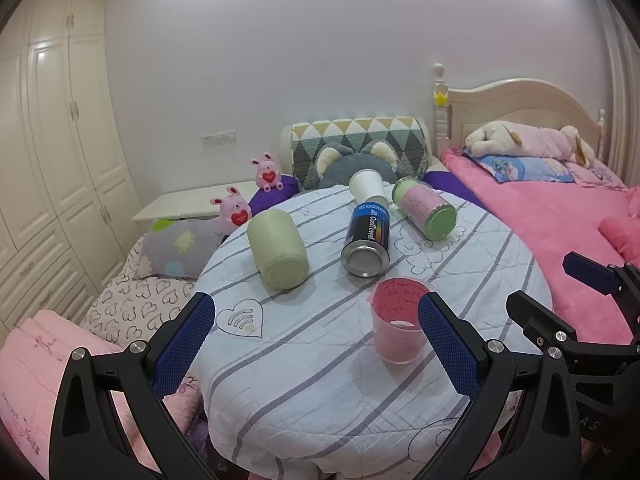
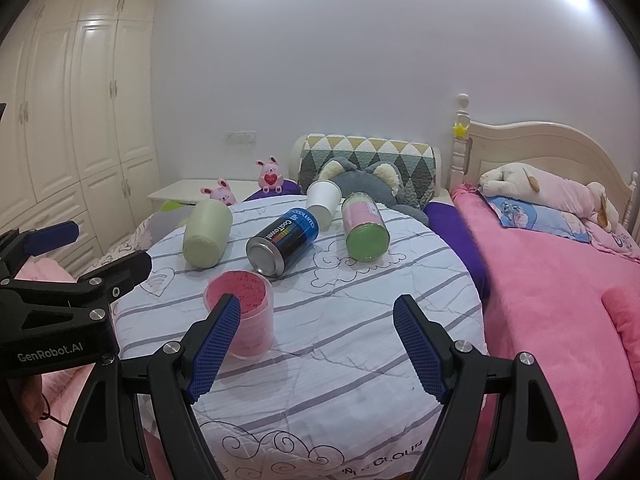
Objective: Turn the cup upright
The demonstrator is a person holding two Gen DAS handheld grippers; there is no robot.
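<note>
Pink cup (image 1: 398, 320) stands upright at the table's (image 1: 320, 380) near edge, so that flip looks finished. Left gripper (image 1: 316, 344) and right gripper (image 2: 316, 346) hover wide, holding nothing. Next likely target: green cup (image 1: 278, 254) lying far left.

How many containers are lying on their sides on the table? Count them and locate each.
4: the pale green cup at left, the blue can in the middle, the white paper cup behind it, the pink-and-green jar at right. The pink cup stands upright.
</note>
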